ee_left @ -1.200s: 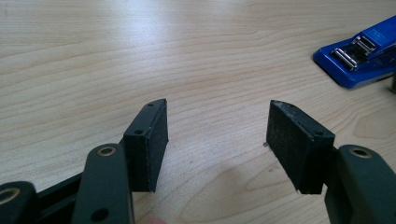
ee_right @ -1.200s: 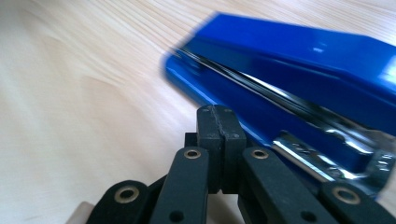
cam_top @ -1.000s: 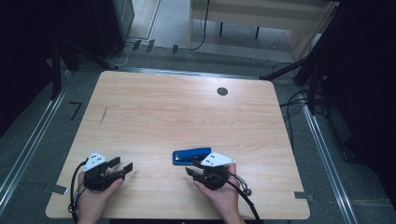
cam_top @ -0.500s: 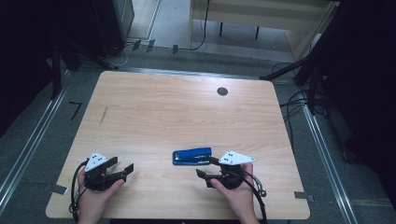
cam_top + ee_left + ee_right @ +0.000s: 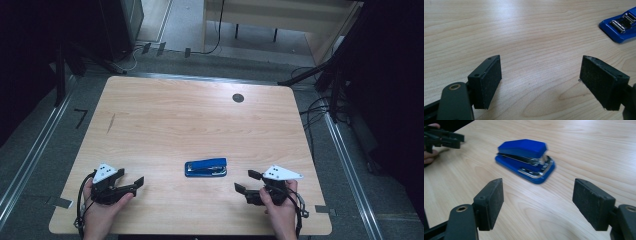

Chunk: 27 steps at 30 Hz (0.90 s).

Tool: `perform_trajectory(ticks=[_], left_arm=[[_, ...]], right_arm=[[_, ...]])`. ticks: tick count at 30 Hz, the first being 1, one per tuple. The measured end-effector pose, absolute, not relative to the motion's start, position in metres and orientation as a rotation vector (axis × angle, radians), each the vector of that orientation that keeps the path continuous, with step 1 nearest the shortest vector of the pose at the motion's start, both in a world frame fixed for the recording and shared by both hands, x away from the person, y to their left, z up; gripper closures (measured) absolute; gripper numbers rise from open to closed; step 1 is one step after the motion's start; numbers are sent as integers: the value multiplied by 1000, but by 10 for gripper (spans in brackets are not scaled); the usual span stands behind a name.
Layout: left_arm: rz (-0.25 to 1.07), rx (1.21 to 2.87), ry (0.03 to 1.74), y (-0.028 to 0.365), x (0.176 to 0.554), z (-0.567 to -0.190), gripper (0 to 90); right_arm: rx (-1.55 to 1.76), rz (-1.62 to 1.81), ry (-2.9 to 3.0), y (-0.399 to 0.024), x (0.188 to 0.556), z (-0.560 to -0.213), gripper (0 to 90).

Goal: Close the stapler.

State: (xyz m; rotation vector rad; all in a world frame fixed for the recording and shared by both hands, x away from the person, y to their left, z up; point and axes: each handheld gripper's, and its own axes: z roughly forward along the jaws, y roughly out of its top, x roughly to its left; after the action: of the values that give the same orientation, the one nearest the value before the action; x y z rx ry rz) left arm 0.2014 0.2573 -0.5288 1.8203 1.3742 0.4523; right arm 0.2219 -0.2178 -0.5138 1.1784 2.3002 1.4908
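Blue stapler (image 5: 205, 167) with a silvery metal front lies flat and closed on the pale wooden table (image 5: 190, 120), near its six o'clock edge. Left gripper (image 5: 131, 182) at eight o'clock and right gripper (image 5: 244, 182) at four o'clock, jaws just opened wide, hold nothing. Grey floor and cables surround the table.

My wooden table (image 5: 200, 120) bears a round dark grommet hole (image 5: 238, 98) near its far edge; cables (image 5: 320, 107) trail on the floor beyond.
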Motion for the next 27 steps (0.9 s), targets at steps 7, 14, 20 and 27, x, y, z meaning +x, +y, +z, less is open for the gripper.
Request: perform_trajectory(ticks=[7, 14, 20, 27], left_arm=[[449, 1820, 1353, 258, 200, -528, 152], [442, 1796, 1344, 261, 197, -528, 138], [458, 1855, 1323, 254, 194, -529, 137], [480, 1823, 1348, 256, 192, -528, 137]], right_arm=[[1257, 1497, 2212, -256, 217, -519, 244], [1260, 1442, 2186, -285, 207, -525, 241], [1262, 1530, 2092, -308, 202, -531, 230], [1260, 1398, 2085, -313, 197, -538, 153]])
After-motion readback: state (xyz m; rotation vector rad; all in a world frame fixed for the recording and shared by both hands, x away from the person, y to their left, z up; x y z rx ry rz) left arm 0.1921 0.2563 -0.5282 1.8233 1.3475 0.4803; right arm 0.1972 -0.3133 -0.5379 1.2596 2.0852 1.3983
